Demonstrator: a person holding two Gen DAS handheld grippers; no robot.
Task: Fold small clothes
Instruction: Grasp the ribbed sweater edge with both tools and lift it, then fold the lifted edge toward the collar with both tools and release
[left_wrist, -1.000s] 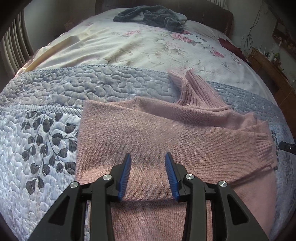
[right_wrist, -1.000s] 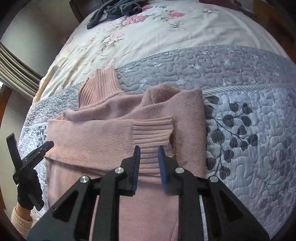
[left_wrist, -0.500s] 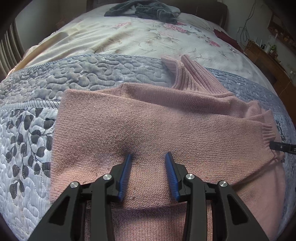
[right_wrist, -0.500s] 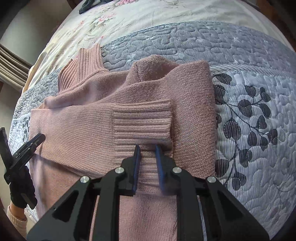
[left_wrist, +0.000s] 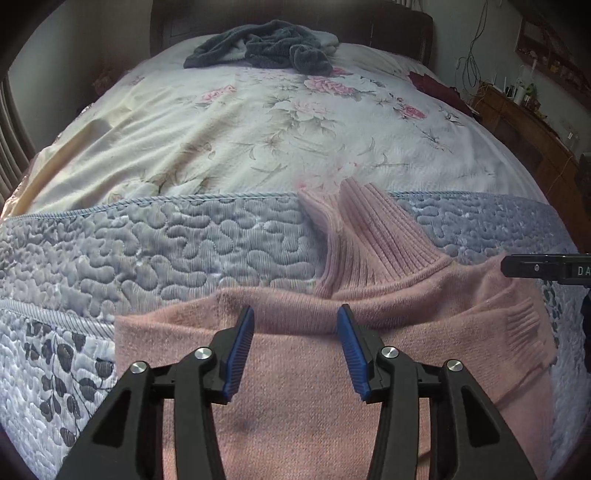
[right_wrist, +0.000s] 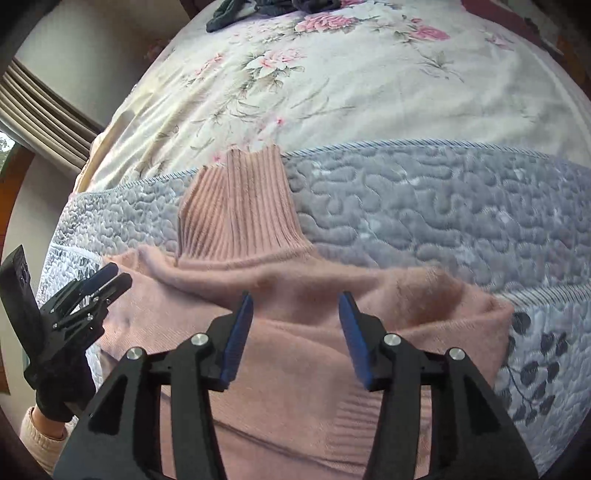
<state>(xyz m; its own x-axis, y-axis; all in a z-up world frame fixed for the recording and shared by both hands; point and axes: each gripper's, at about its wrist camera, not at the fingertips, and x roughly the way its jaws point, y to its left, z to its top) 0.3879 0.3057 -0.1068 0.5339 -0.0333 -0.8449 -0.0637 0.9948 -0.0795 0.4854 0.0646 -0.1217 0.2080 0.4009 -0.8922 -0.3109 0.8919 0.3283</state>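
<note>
Folding next should, I judge, take both shoulder corners together and carry them evenly toward the hem, keeping the tucked sleeves flat. From the left: the left gripper (left_wrist: 295, 349) hovers with blue pads spread wide, empty, over the pink knitted turtleneck sweater (left_wrist: 303, 398) lying on the grey quilted bedspread (left_wrist: 155, 251); the right gripper (right_wrist: 295, 339) is likewise spread, holding nothing, above the sweater's shoulder fold, ribbed collar beyond.
</note>
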